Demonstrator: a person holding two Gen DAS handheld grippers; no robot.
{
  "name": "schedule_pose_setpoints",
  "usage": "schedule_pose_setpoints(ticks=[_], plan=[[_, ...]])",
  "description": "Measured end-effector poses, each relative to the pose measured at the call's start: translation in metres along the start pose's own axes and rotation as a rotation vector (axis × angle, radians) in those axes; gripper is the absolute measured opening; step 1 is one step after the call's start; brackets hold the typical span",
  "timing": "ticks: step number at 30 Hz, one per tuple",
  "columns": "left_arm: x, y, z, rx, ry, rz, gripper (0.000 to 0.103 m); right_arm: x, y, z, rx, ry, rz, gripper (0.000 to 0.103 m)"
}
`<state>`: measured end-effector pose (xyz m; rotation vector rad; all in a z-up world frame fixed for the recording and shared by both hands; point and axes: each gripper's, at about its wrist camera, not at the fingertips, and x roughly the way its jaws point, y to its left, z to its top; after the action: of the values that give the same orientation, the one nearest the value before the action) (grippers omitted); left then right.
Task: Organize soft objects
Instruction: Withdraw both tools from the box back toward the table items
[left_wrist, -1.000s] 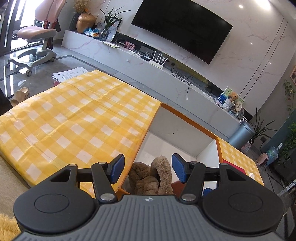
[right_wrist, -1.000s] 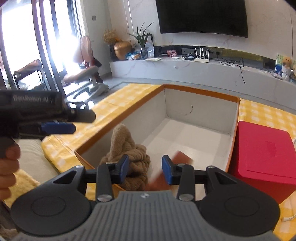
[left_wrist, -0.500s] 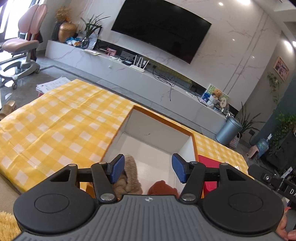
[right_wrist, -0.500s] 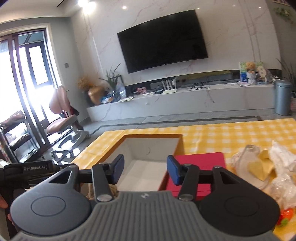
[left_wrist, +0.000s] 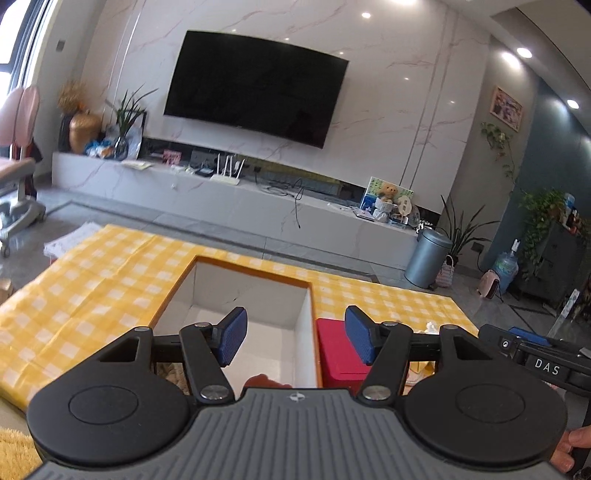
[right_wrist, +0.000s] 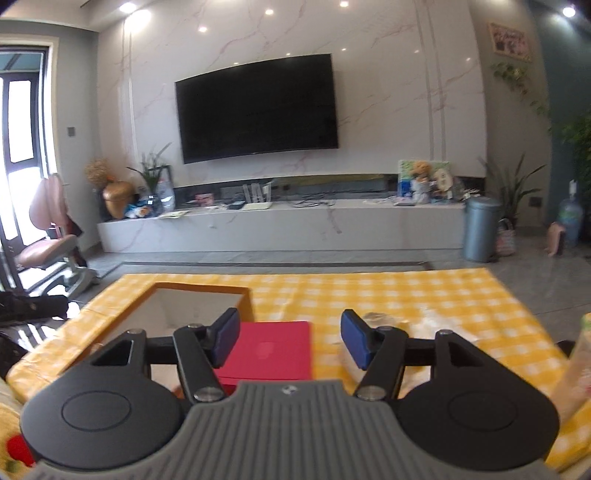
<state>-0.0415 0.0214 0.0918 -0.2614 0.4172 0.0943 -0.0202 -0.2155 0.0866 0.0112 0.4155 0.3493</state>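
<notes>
An open white box with an orange rim (left_wrist: 308, 286) stands on the yellow checked table; it also shows in the right wrist view (right_wrist: 207, 287). A rust-brown soft thing (left_wrist: 260, 380) peeks out at its near edge, and a bit of tan plush (left_wrist: 171, 373) shows behind the left finger. My left gripper (left_wrist: 291, 338) is open and empty, raised above the box. My right gripper (right_wrist: 290, 341) is open and empty, above a red box (right_wrist: 273, 350). The red box also shows in the left wrist view (left_wrist: 338, 350).
Crinkled clear plastic bags (right_wrist: 424, 321) lie on the yellow checked cloth (right_wrist: 406, 291) right of the red box. The right gripper's body (left_wrist: 539, 360) shows at the right of the left wrist view. A TV wall, a low cabinet and a grey bin (right_wrist: 480, 229) stand beyond the table.
Both grippers have risen and tilted up away from the box; the plush things have dropped almost out of view. The right gripper has swung to the right, over the red box.
</notes>
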Motion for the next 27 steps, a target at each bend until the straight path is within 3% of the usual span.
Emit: schedule_pose_setpoints(ticks=[5, 10, 13, 17, 20, 23, 27], plan=[[0.009, -0.044, -0.006, 0.085, 0.021, -0.01, 0.07, -0.023, -0.051, -0.004, 0.082, -0.042, -0.093, 0.061], [0.028, -0.086, -0.022, 0.142, 0.088, -0.074, 0.07, -0.035, -0.103, -0.016, 0.169, -0.03, -0.18, 0.061], [0.039, -0.108, -0.037, 0.183, 0.114, -0.114, 0.07, -0.035, -0.13, -0.026, 0.208, 0.007, -0.228, 0.061], [0.053, -0.134, -0.057, 0.213, 0.085, -0.176, 0.07, -0.028, -0.159, -0.042, 0.252, 0.07, -0.265, 0.061], [0.074, -0.152, -0.073, 0.237, 0.136, -0.197, 0.07, -0.016, -0.174, -0.055, 0.267, 0.128, -0.324, 0.061], [0.095, -0.162, -0.092, 0.25, 0.167, -0.228, 0.07, -0.003, -0.187, -0.067, 0.313, 0.17, -0.315, 0.061], [0.119, -0.179, -0.122, 0.35, 0.236, -0.29, 0.07, 0.019, -0.198, -0.076, 0.362, 0.222, -0.315, 0.061]])
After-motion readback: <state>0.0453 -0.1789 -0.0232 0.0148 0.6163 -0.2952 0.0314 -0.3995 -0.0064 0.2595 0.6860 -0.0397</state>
